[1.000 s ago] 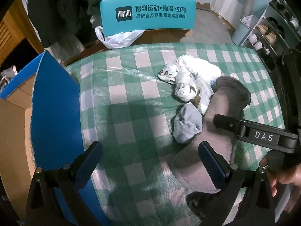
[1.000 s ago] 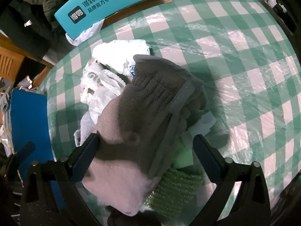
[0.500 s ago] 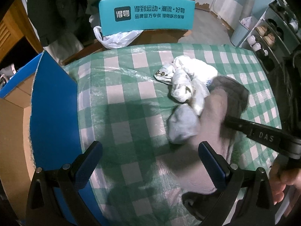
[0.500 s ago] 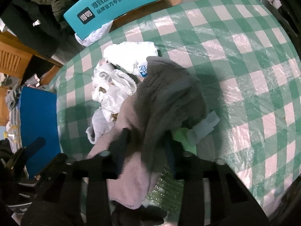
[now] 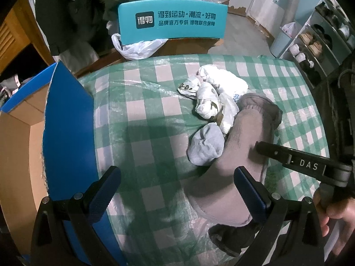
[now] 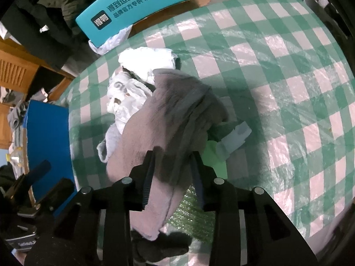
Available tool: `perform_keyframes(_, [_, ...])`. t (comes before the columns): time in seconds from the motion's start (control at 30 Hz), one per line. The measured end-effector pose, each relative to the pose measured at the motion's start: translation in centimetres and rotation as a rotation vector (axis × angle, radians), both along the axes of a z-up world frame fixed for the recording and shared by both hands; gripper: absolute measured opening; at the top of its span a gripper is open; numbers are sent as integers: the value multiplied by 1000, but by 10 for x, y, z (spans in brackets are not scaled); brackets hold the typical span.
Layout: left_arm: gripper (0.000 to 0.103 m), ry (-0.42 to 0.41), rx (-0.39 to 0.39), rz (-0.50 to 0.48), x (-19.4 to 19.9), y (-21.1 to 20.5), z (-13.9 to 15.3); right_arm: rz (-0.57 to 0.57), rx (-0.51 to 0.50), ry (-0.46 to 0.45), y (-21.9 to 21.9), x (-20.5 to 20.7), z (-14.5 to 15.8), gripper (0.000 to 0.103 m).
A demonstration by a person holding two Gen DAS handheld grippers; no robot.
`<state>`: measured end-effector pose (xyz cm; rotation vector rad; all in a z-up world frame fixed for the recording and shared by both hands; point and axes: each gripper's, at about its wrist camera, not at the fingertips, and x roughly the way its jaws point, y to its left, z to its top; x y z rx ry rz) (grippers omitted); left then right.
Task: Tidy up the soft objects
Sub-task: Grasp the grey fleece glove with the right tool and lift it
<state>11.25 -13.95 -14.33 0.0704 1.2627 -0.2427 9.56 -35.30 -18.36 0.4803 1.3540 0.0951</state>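
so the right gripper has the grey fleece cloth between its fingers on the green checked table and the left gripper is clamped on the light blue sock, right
Not quite. The left gripper is open and empty, as the left wrist view shows; the light blue sock lies untouched on the green checked table. The right gripper does have the grey fleece cloth between its fingers.

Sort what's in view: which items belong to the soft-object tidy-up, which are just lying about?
Job: grey-brown sock between the opening right gripper jaws; pale grey sock; white crumpled bundle; blue-walled cardboard box.

Lying about: teal sign, plastic bag, shoe rack.
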Motion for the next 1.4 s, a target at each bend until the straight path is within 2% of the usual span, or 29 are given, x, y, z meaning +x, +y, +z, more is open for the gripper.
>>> perform_keyframes(0.07, [102, 4, 2, 3, 0, 1, -1, -16, 10, 12, -3, -1, -5, 48])
perform_keyframes(0.27, [102, 18, 6, 1, 2, 0, -8, -55, 39, 55, -12, -1, -21, 49])
perform_keyframes(0.67, [102, 42, 5, -2, 6, -2, -17, -40, 62, 53, -7, 4, -29, 48])
perform_keyframes(0.8, [102, 45, 3, 4, 6, -2, -17, -12, 49, 39, -2, 6, -26, 28])
perform_keyframes(0.97, [102, 41, 0, 3, 4, -2, -16, 14, 39, 15, 2, 5, -17, 16])
perform_keyframes(1.4, [102, -2, -9, -12, -9, -2, 6, 45, -38, -74, 6, -14, 28, 12])
